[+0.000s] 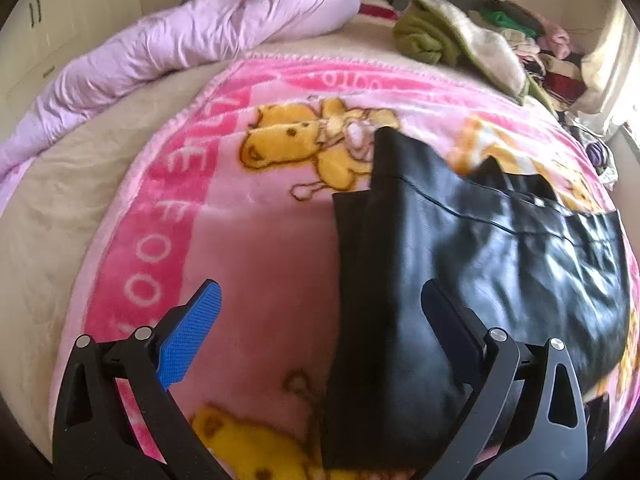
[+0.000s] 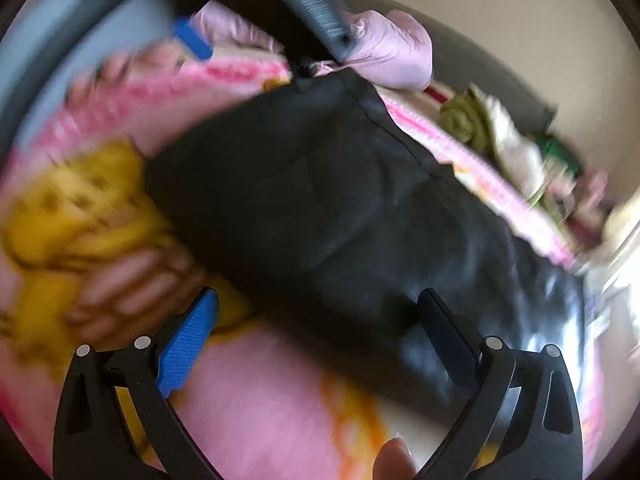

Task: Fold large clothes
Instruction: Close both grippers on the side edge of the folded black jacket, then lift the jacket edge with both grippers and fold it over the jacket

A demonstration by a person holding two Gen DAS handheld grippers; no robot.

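On the bed, atop a pink fleece blanket [image 1: 256,240] printed with yellow bears, lies a black leather-look garment [image 1: 460,264], glossy and partly folded. In the left wrist view its long axis runs from the near bottom edge of the frame up and away toward the far side of the bed; a narrow folded panel points away toward the bear print, and a wider part with a stitched seam spreads off to the right. The left gripper [image 1: 320,336] hangs above the near end of the garment with its jaws spread wide and nothing between them: the blue pad sits over bare blanket, the dark one over the black cloth.

In the right wrist view, which is blurred by motion, the garment [image 2: 328,208] stretches diagonally from upper left to lower right. The right gripper [image 2: 320,340] is likewise released, jaws well apart, the right-hand finger over the garment's edge and the blue one over the blanket [image 2: 260,400].

Beyond the blanket a crumpled lilac duvet [image 1: 192,36] lies along the far left side of the bed, and a pile of mixed clothes [image 1: 472,44], olive green and cream among them, sits at the far right corner. Cream cupboards [image 1: 60,8] stand behind
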